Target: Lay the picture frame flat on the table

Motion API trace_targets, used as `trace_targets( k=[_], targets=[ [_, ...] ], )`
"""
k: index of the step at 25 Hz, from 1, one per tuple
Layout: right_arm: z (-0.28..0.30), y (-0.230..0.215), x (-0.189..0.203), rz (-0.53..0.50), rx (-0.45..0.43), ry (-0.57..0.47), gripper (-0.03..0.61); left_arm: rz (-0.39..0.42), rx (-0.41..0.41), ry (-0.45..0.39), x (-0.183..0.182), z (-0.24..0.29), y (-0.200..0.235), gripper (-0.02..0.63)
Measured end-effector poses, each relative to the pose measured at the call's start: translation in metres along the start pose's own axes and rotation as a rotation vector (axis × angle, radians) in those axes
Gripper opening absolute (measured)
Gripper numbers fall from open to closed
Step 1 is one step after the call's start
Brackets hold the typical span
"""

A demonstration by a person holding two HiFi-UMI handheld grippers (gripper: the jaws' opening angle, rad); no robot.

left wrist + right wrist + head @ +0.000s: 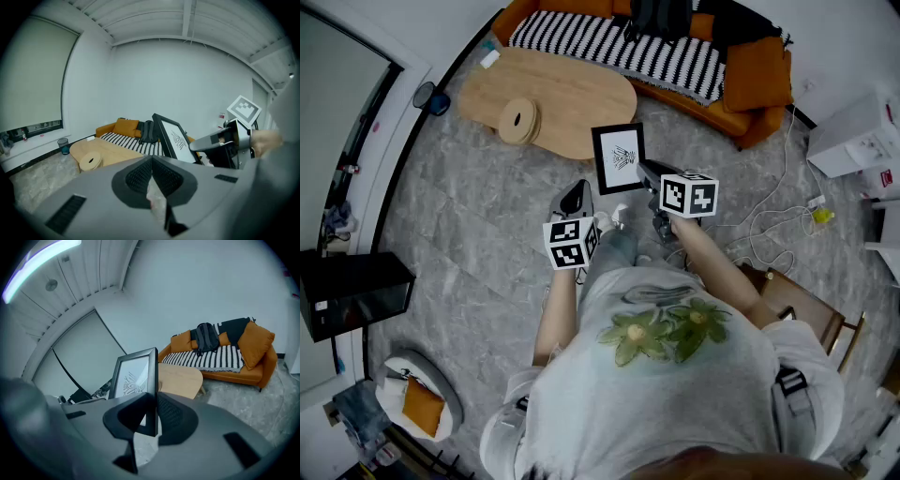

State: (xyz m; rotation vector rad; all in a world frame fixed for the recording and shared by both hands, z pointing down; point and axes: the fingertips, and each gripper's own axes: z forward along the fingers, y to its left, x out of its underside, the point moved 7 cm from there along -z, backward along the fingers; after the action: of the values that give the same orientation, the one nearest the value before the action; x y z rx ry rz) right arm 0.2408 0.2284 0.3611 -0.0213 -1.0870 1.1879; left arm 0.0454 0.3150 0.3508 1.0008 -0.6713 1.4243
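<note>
Head view first: the picture frame (619, 157) is up in the air and upright, print facing the camera, just over the near end of the wooden counter (572, 89). The right gripper (644, 172) has it by one side. The left gripper (575, 198) hangs lower and just beside it, not touching the frame. There's a round wooden disc (518, 121) on the counter's left part, so I'd aim for the bare stretch to the right of it. Left gripper view: its fingers (138, 177) are clenched together with nothing in them, and the frame sits up and to the right with the other gripper on it. Right gripper view: the fingers (174, 416) are grasping the frame's side rail down near a corner, with the counter beyond. That's a one-edge pinch, so my guess is the frame will want to swing if it's tipped fast. I'd set the bottom edge on the counter first, roll the wrist slowly until the back lies down, and only then let go. The free gripper could steady the far edge.
</note>
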Motion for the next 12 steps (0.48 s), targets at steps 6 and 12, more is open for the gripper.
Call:
trace_targets(
  k=[6, 12],
  targets=[
    [0.019, -0.001, -0.012, 0.012, 0.010, -0.004, 0.077, -0.015, -0.001, 0.008, -0.006, 0.014, 0.016, 0.015],
    [0.054, -0.007, -0.025, 0.030, 0.024, 0.008, 0.077, -0.032, -0.007, 0.031, -0.011, 0.039, 0.044, 0.015]
  ],
)
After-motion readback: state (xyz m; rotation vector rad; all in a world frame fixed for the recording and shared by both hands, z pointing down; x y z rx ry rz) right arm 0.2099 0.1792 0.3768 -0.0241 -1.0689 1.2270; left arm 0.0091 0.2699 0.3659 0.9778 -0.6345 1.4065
